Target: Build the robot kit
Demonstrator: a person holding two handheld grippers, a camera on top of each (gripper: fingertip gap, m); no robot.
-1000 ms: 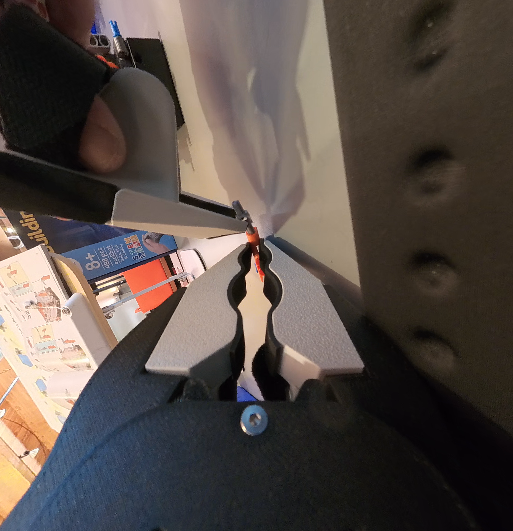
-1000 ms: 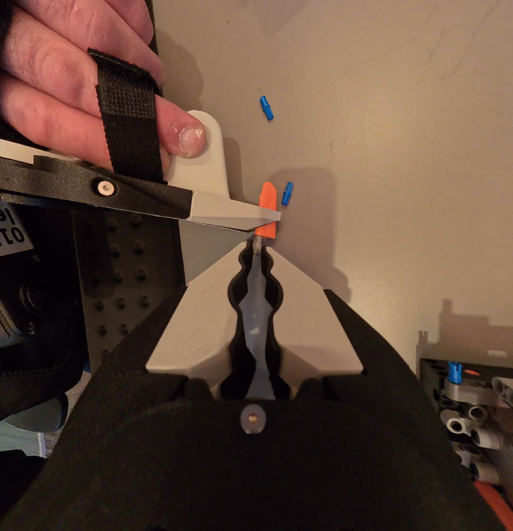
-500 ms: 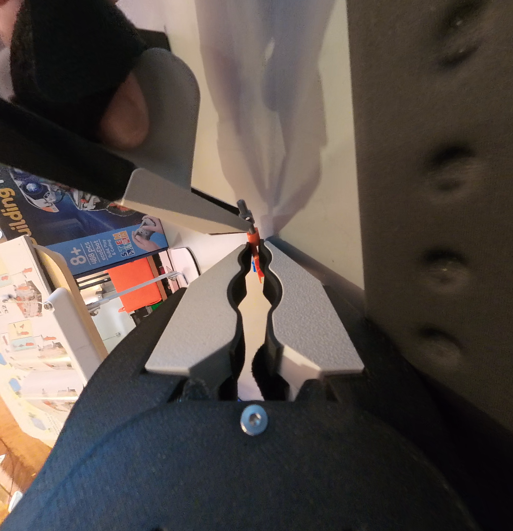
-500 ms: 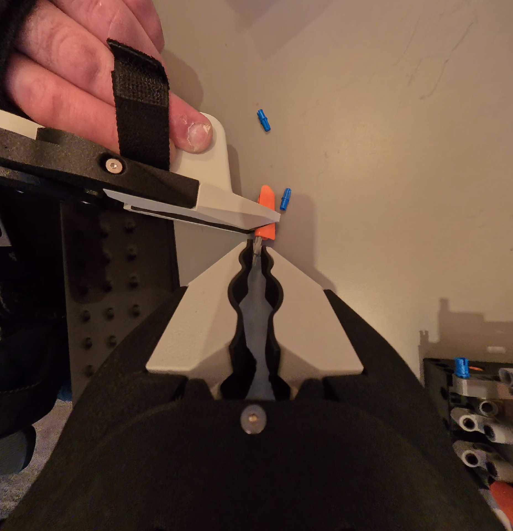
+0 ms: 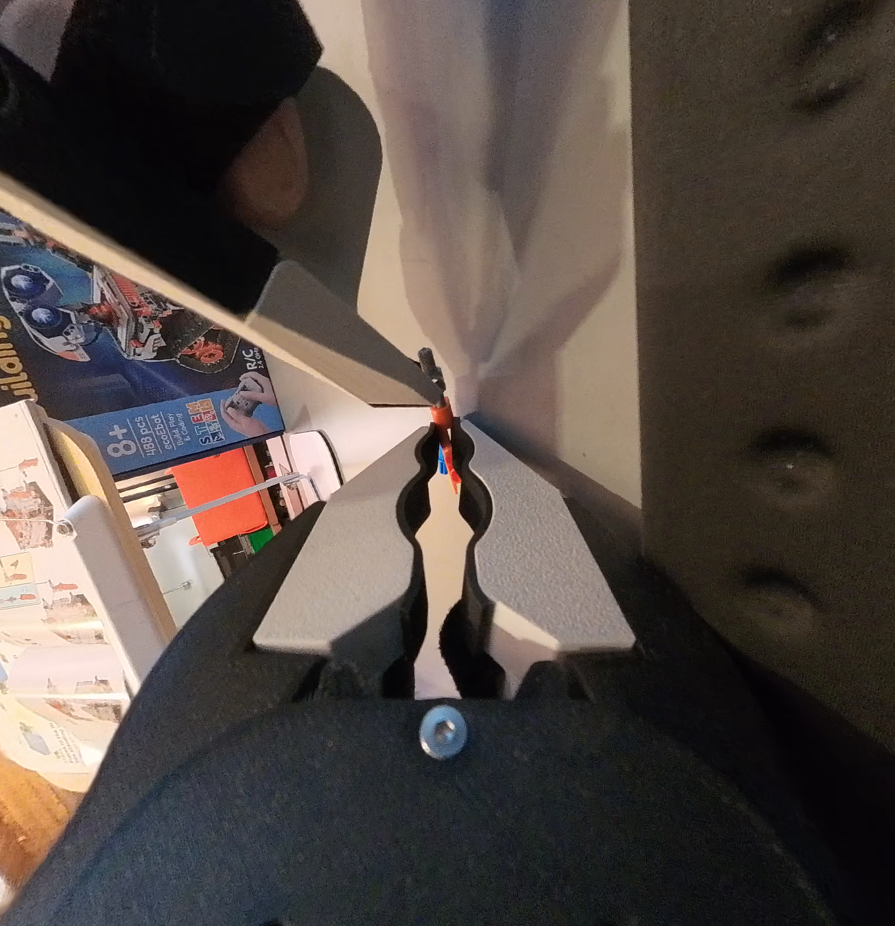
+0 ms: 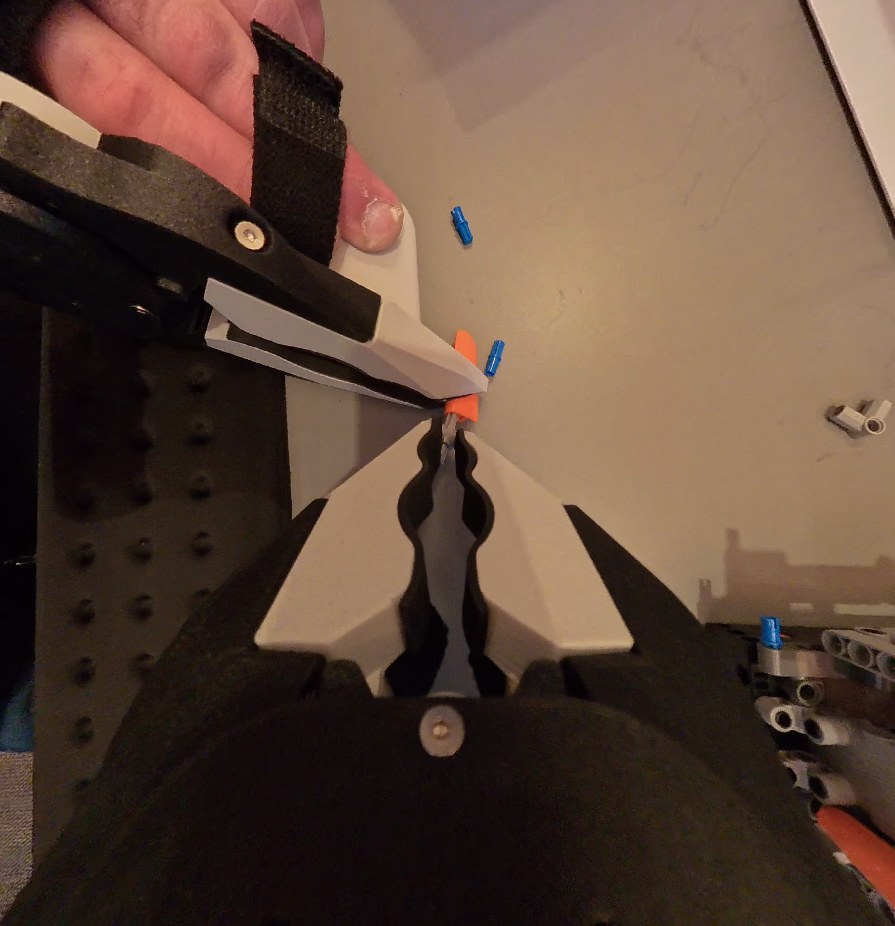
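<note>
In the left wrist view my left gripper [image 5: 445,427] is shut on a small orange piece [image 5: 441,415]. My right gripper [image 5: 425,396] comes in from the upper left, and a dark grey pin [image 5: 429,366] in its tip meets the orange piece. In the right wrist view my right gripper [image 6: 450,435] is shut on that grey pin [image 6: 450,426]. The pin's end sits in the orange piece [image 6: 463,407]. The left gripper [image 6: 460,393] holds this piece from the left, just above the table.
Two blue pins [image 6: 494,358] [image 6: 461,225] and a grey connector [image 6: 859,418] lie on the beige table [image 6: 636,300]. A grey and black brick assembly [image 6: 836,666] sits at the lower right. A toy box [image 5: 135,401] and instruction sheets [image 5: 24,551] stand to the left. The grippers are tip to tip, or close to it. Left tips and right tips are each some 15 centimeters from the grey connector [image 6: 859,418].
Both grippers have stayed shut and joined at the tips. Each gripper looks more steeply tilted in the other's view. The right wrist view has shifted, and the grey connector has come into view.
</note>
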